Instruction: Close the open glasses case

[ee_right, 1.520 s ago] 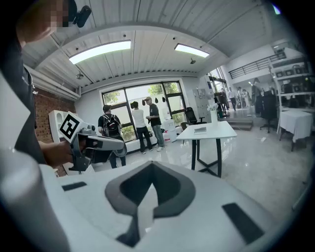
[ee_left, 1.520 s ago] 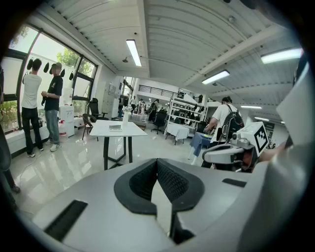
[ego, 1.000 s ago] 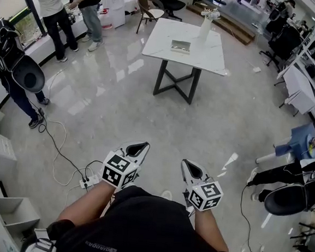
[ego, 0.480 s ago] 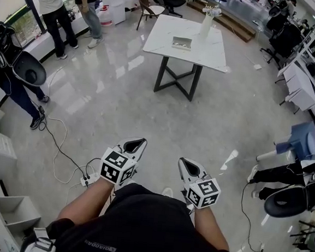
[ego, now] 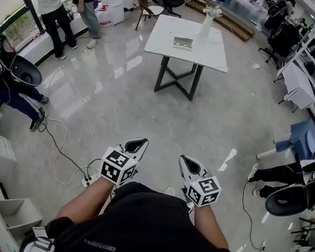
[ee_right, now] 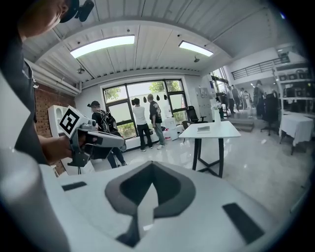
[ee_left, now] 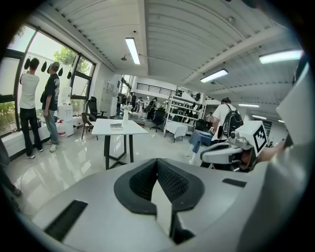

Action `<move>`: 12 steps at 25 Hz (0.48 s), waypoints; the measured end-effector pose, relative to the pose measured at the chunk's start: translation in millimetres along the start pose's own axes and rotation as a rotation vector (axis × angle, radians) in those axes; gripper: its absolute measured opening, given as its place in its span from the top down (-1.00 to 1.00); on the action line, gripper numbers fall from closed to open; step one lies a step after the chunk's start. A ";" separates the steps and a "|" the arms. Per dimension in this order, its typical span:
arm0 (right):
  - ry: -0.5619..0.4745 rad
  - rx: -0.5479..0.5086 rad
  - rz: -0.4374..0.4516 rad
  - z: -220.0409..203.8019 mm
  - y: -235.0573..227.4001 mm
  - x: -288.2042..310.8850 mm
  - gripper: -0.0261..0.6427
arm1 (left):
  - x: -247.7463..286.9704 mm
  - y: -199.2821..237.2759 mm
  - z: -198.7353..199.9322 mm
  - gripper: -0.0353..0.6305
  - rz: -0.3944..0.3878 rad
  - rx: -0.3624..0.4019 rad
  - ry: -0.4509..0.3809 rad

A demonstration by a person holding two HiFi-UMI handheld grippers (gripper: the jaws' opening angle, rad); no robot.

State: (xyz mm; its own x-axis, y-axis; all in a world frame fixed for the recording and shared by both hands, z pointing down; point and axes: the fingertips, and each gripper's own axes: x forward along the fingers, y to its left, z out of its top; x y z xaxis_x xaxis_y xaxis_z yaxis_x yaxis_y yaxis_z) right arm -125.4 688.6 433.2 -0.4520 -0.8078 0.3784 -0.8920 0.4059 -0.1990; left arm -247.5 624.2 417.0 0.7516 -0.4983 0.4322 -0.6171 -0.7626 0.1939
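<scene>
Glossy floor [ego: 122,92] runs through a busy hall to a white worktop [ego: 207,56] at the far side. The glasses case [ego: 182,42] lies near its middle, with a tall vase [ego: 206,23] farther off to the right. Whether the lid is open is too small to tell. The left tongs [ego: 135,145] and right tongs [ego: 189,166] hang near the person's waist, each pressed together and empty. Almost nothing has shifted in the last second, so closing has not begun and the approach probably comes first.

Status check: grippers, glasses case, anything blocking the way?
Left gripper, right gripper: jaws shut, empty, near the body. Glasses case on white table far ahead, untouched. Bare floor between; cable off left.
</scene>
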 end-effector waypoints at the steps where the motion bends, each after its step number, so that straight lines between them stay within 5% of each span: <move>1: -0.001 -0.001 -0.001 0.4 1.8 2.0 0.92 | -1.2 3.2 0.3 0.88 0.000 0.001 -0.001; 12: 0.008 0.022 -0.021 -0.2 31.1 29.8 0.92 | -18.9 33.4 -14.7 0.88 -0.028 -0.001 0.029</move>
State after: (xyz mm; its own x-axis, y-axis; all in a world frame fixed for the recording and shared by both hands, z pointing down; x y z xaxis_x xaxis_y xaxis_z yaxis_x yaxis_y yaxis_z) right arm -166.6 677.2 438.4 -0.4337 -0.8124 0.3898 -0.9008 0.3795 -0.2112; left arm -285.7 614.2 428.2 0.7616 -0.4648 0.4516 -0.5962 -0.7758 0.2068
